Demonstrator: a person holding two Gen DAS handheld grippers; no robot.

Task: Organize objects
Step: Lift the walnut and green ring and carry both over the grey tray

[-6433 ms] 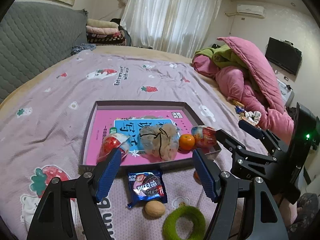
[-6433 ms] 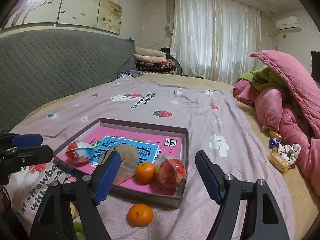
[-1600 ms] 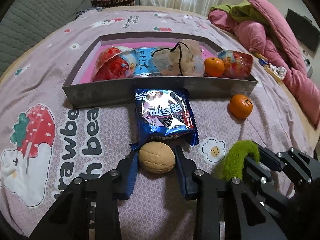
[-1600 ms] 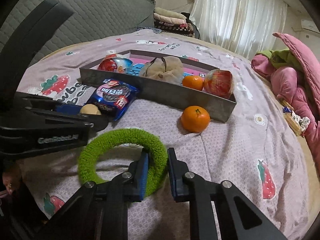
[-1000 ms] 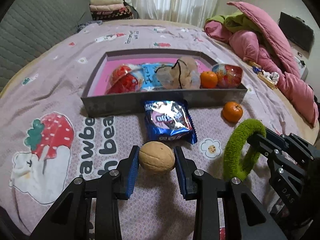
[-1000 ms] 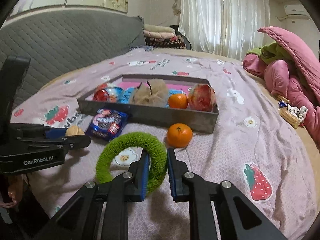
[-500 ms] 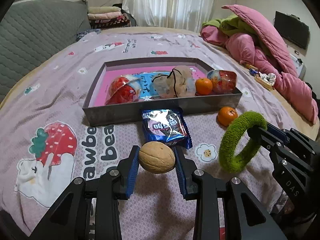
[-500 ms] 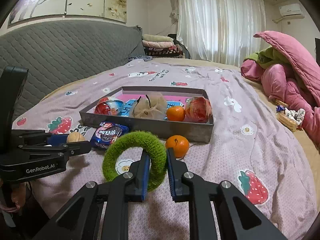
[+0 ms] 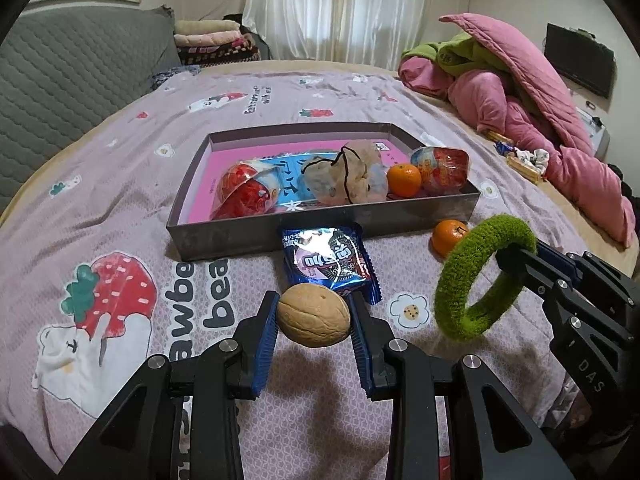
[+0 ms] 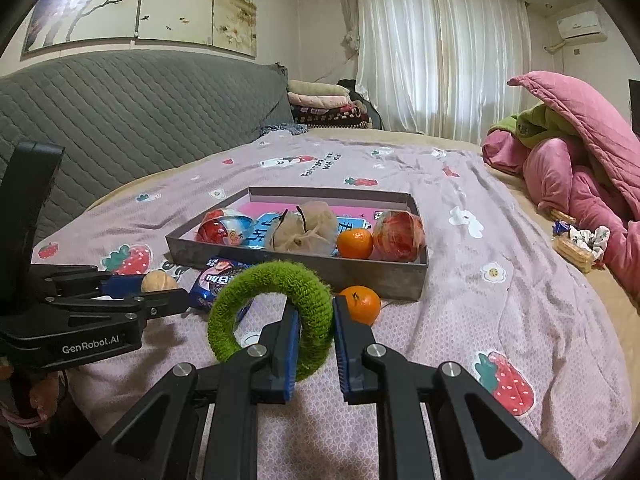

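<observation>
Both fingers [image 9: 267, 332] tight: walnut [image 9: 314, 315], ring [image 10: 272, 312].

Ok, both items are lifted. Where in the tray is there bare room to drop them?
The far half of the tray is bare pink, behind the row. The near edge is crowded: red packet, mesh pouch, orange, second red packet. Walnut and green ring fit best beyond them or in the near-left corner.

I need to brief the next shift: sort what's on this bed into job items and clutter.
Job:
left gripper gripping walnut
right gripper gripping green ring
grey tray
blue snack packet
loose orange

Clutter:
pink quilt
folded blankets
</observation>
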